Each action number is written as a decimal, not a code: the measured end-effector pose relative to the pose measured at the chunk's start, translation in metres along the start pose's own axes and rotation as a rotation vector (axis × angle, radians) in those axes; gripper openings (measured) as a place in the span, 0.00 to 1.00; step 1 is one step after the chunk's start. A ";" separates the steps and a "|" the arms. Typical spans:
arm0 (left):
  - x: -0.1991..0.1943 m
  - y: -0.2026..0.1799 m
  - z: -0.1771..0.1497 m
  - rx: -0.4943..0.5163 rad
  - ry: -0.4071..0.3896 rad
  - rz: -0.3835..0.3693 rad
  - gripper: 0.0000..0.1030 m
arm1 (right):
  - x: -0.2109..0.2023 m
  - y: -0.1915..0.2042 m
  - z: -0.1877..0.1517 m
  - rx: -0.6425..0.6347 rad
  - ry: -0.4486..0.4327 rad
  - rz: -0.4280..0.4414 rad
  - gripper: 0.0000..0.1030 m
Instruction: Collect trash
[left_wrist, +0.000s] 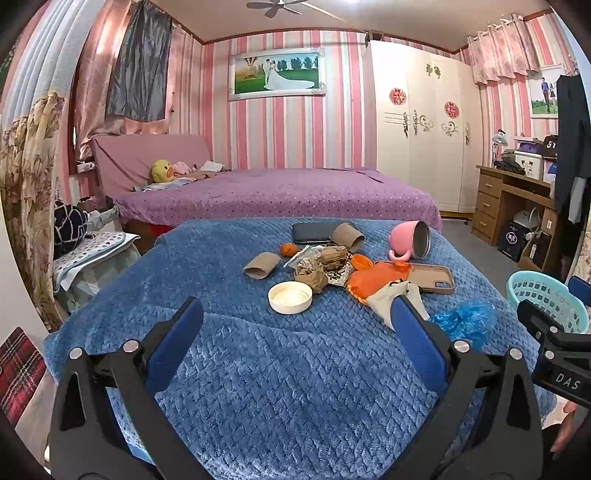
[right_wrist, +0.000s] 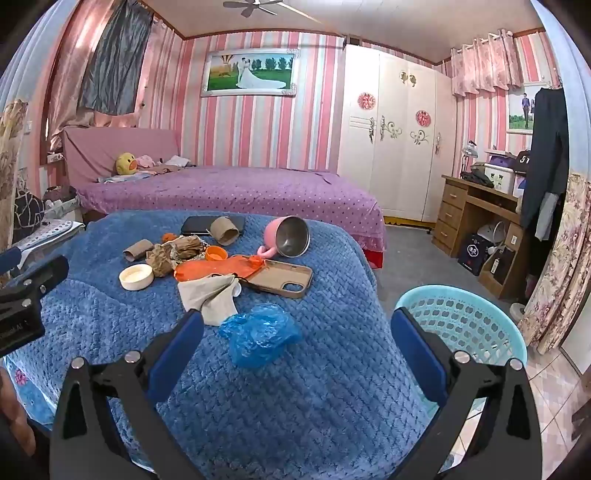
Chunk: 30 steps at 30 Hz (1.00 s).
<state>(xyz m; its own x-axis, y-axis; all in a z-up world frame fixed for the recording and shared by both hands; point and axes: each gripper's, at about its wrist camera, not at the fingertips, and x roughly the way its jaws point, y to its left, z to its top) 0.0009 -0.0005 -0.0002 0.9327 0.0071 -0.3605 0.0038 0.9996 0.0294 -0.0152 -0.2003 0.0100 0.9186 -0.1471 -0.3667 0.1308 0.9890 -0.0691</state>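
Observation:
Trash lies on a blue blanket (left_wrist: 258, 369): two cardboard tubes (left_wrist: 261, 265) (left_wrist: 347, 236), crumpled brown paper (left_wrist: 321, 266), an orange bag (left_wrist: 373, 278), a white lid (left_wrist: 290, 297), a beige cloth (left_wrist: 391, 295) and a crumpled blue plastic bag (right_wrist: 260, 334). A turquoise basket (right_wrist: 461, 321) stands on the floor at the right of the blanket. My left gripper (left_wrist: 295, 321) is open and empty, short of the white lid. My right gripper (right_wrist: 295, 325) is open and empty, with the blue plastic bag between its fingers' line of sight.
A pink mug (right_wrist: 286, 236) lies on its side beside a tan phone case (right_wrist: 280, 277) and a dark phone (right_wrist: 212, 225). A purple bed (right_wrist: 229, 192) lies behind, a white wardrobe (right_wrist: 399, 147) and wooden desk (right_wrist: 476, 218) at the right.

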 end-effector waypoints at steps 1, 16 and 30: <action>-0.002 0.001 0.000 -0.008 -0.018 -0.005 0.95 | 0.000 0.000 0.000 0.002 0.001 0.001 0.96; -0.002 0.005 -0.003 0.006 -0.015 0.002 0.95 | -0.002 -0.003 0.002 -0.008 0.007 -0.014 0.96; -0.004 -0.007 -0.004 0.022 -0.020 0.002 0.95 | 0.000 -0.006 -0.002 -0.007 -0.002 -0.026 0.96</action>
<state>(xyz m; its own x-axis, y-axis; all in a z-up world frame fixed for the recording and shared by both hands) -0.0046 -0.0069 -0.0022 0.9399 0.0087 -0.3413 0.0094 0.9986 0.0512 -0.0168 -0.2063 0.0085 0.9155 -0.1729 -0.3632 0.1521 0.9847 -0.0853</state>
